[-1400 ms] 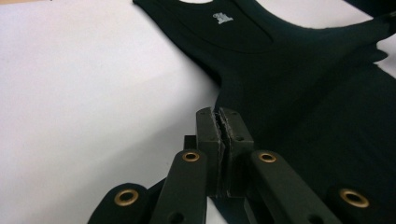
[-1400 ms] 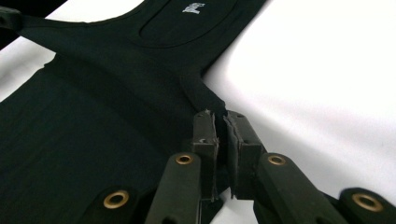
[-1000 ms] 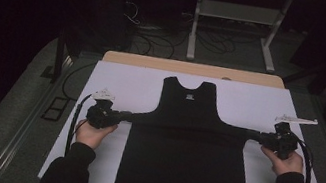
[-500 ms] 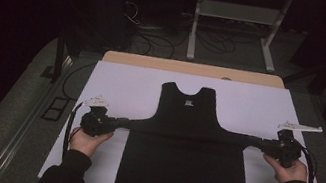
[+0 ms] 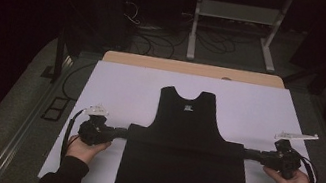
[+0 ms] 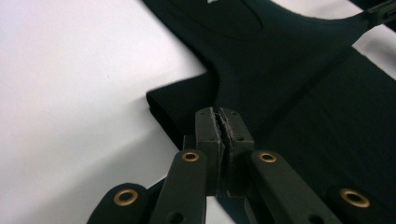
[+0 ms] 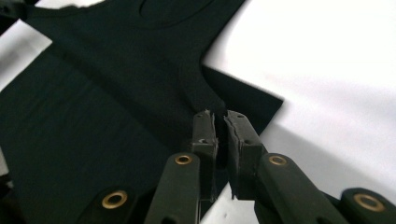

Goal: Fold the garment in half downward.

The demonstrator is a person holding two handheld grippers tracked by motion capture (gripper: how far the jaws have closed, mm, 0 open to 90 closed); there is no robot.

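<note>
White sheet [image 5: 120, 89] under all. Black shirt [image 5: 186, 161] spans between my tongs: left gripper [image 5: 119, 132] at nine o'clock, right gripper [image 5: 247, 153] at three. Both clenched on its fold.

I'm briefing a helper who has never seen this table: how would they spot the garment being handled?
Find the white sheet covering the table. At its centre lies a black sleeveless top, neck hole pointing away from the person, its lower half folded up into a wide dark band. It is the sheet's sole dark thing, pinched at both edges by tongs.
</note>
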